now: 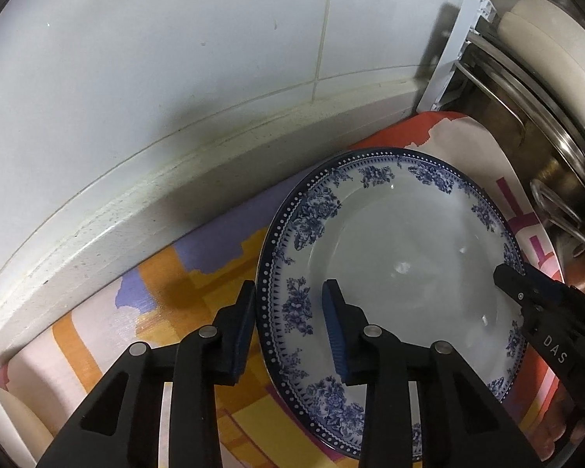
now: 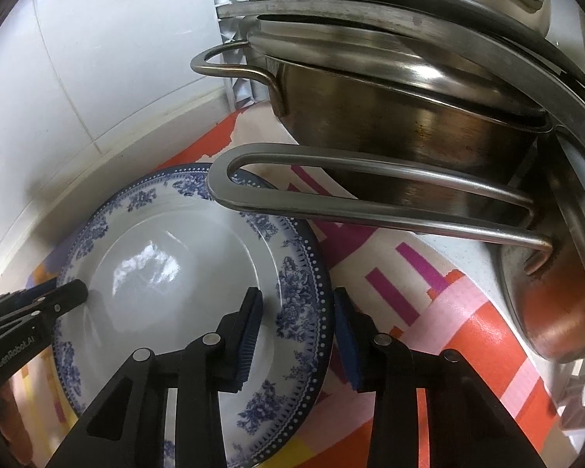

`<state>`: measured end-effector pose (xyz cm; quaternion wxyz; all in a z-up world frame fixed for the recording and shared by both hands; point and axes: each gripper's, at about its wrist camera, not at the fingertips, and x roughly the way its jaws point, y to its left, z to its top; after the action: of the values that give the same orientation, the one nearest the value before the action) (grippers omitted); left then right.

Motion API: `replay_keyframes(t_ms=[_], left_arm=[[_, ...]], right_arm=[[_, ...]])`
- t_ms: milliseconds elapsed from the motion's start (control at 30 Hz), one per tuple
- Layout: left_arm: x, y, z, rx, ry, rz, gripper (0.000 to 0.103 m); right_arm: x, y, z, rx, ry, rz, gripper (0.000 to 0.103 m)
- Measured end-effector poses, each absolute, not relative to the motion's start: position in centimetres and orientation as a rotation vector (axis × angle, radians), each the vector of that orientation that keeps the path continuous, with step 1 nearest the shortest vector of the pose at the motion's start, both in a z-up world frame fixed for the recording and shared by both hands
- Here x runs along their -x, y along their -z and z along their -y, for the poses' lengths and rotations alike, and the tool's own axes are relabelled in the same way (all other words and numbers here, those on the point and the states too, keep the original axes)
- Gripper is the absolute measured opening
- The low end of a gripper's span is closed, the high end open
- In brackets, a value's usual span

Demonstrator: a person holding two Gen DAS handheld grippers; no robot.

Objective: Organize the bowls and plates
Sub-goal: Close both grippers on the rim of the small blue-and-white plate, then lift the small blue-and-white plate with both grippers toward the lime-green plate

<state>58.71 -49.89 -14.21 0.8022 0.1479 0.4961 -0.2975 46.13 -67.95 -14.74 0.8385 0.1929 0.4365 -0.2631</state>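
Here I am looking at a surface (image 1: 163, 284) covered in a sheet printed with orange, lilac, pink and magenta blocks, running up against a white tiled wall (image 1: 175, 58) with a grimy raised ledge (image 1: 175, 179) along its foot. The blue-and-white floral plate (image 1: 401, 241) is lying on that sheet close to the ledge. I am holding my left gripper (image 1: 288, 323) with its jaws apart astride the plate's near-left rim, one blue pad outside the edge and one over the inner face; whether either pad is touching, I cannot tell. My right gripper (image 2: 296, 335) is sitting likewise over the opposite rim, jaws apart, one pad above the plate's well and one beyond the edge, gripping nothing that I can see. Crowding the right side are stacked steel pots (image 2: 409, 109) beside a white plastic rack (image 1: 460, 50), and a long looped pan handle (image 2: 370, 195) is reaching out over the plate's far rim, just ahead of my right gripper.
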Motion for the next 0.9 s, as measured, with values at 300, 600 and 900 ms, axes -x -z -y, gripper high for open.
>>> replay_keyframes(t_ms=[300, 600, 900], left_arm=[[-56.9, 13.4, 49.0, -0.314, 0.638, -1.034, 0.034], [-55.2, 12.1, 47.2, -0.285, 0.636, -1.027, 0.034], [-52.6, 9.7, 43.6, -0.254, 0.602, -1.009, 0.034]], right_arm=[[-45.6, 14.2, 66.7, -0.389, 0.543, -0.919, 0.037], [-43.5, 12.4, 64.9, -0.371, 0.536, -0.900, 0.037], [-40.7, 9.4, 62.0, -0.340, 0.523, -0.877, 0.037]])
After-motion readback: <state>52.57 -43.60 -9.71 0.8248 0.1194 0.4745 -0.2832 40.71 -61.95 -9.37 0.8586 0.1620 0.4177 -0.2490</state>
